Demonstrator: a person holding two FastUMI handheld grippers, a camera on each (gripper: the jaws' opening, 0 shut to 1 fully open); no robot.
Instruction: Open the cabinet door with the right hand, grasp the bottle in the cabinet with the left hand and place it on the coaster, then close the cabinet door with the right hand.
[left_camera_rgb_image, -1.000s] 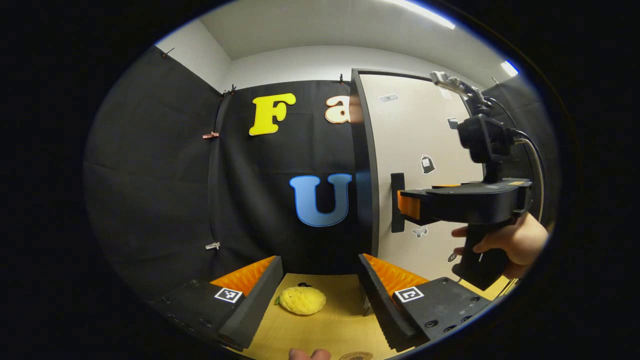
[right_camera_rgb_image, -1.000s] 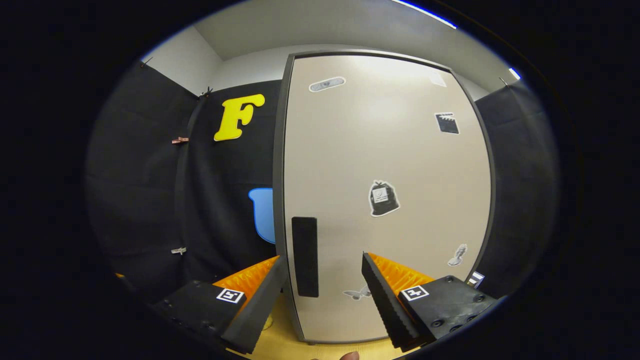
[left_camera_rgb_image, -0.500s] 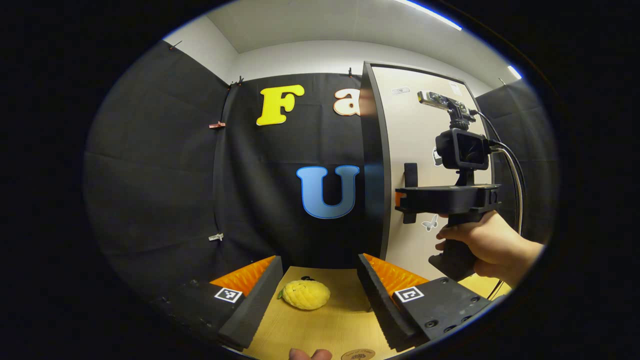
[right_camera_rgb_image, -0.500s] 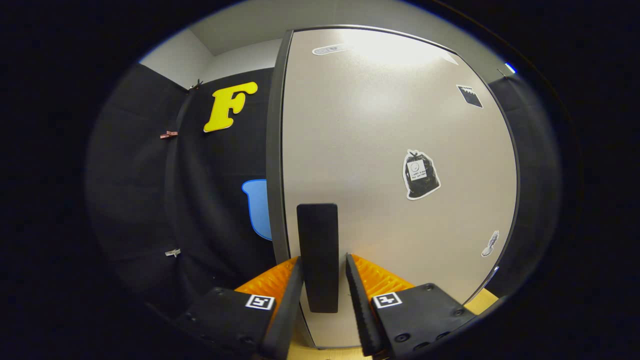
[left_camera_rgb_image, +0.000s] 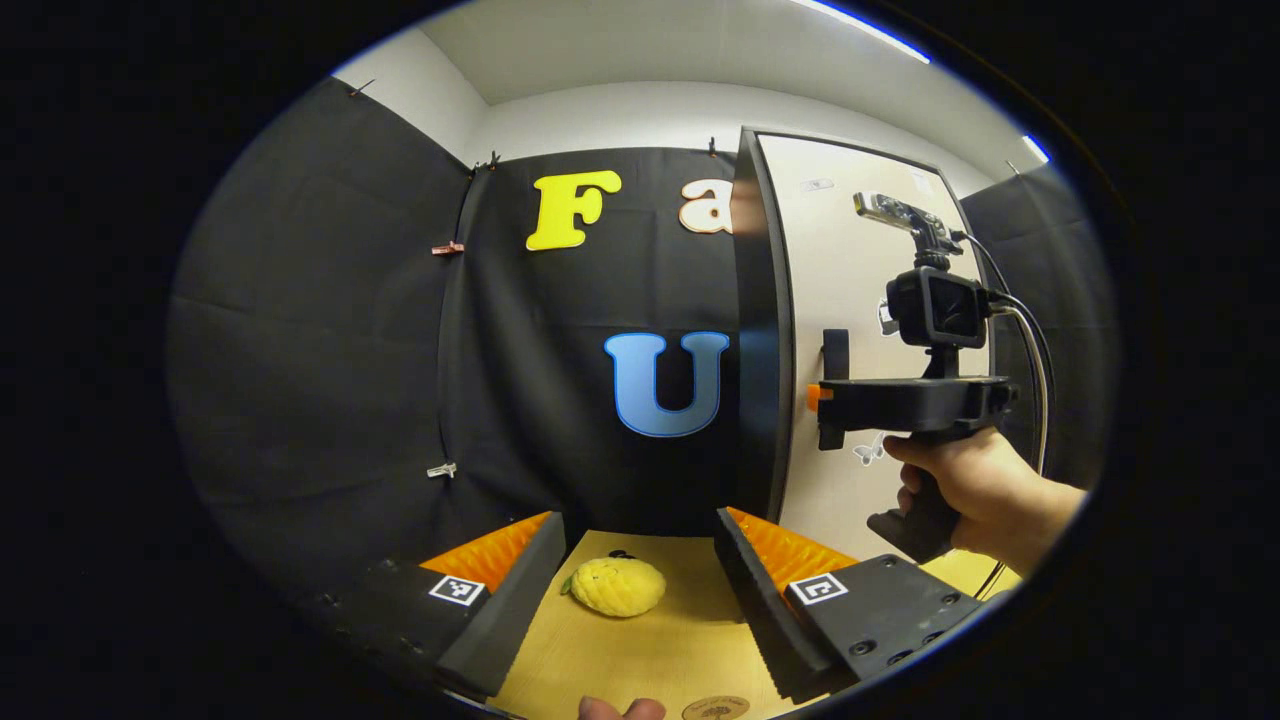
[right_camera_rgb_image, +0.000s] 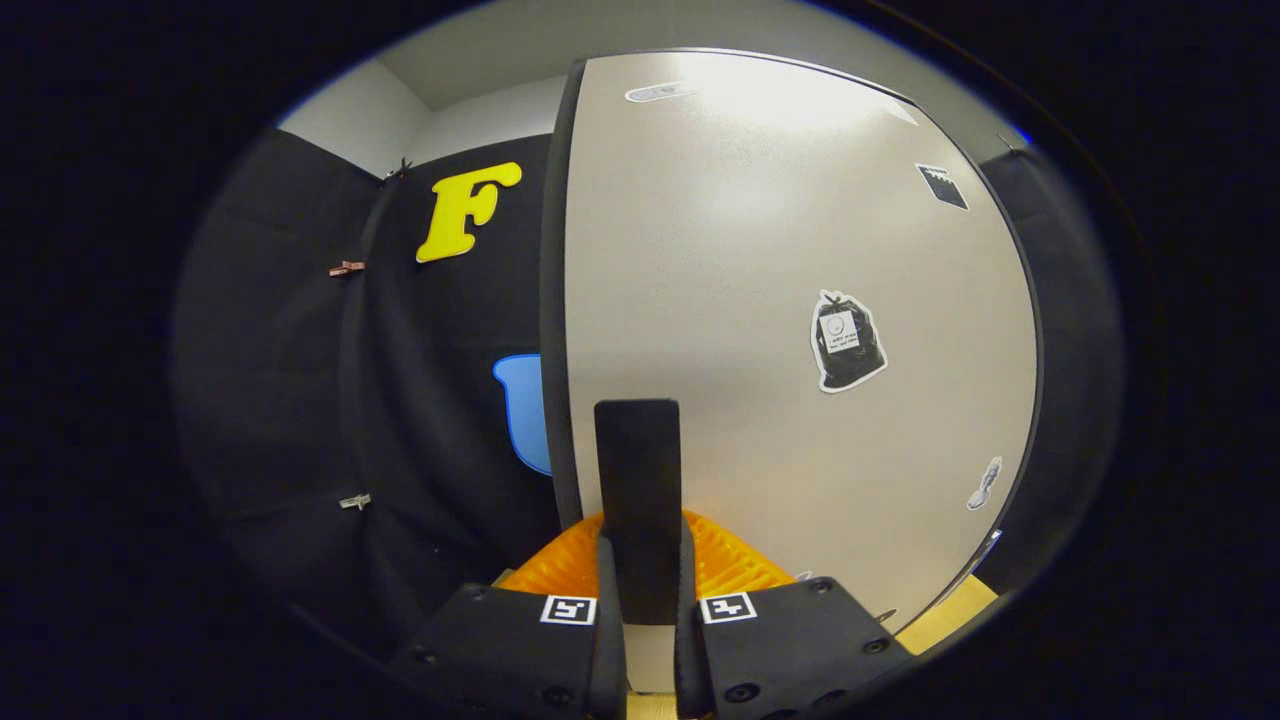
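Right gripper view: closed cabinet door (right_camera_rgb_image: 790, 300)

Lemon toy (left_camera_rgb_image: 617, 587) on the table (left_camera_rgb_image: 640, 650), left of the cabinet door (left_camera_rgb_image: 860, 300); coaster (left_camera_rgb_image: 715, 709) nearer

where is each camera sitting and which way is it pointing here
Left gripper view: rides on the left gripper, facing the booth wall over the table and yellow toy fruit; its open fingers show below, and the hand holding the right gripper at the cabinet door.
Right gripper view: rides on the right gripper, facing the cabinet door close up, fingers closed on the door handle.
Shared: door, handle, right gripper.
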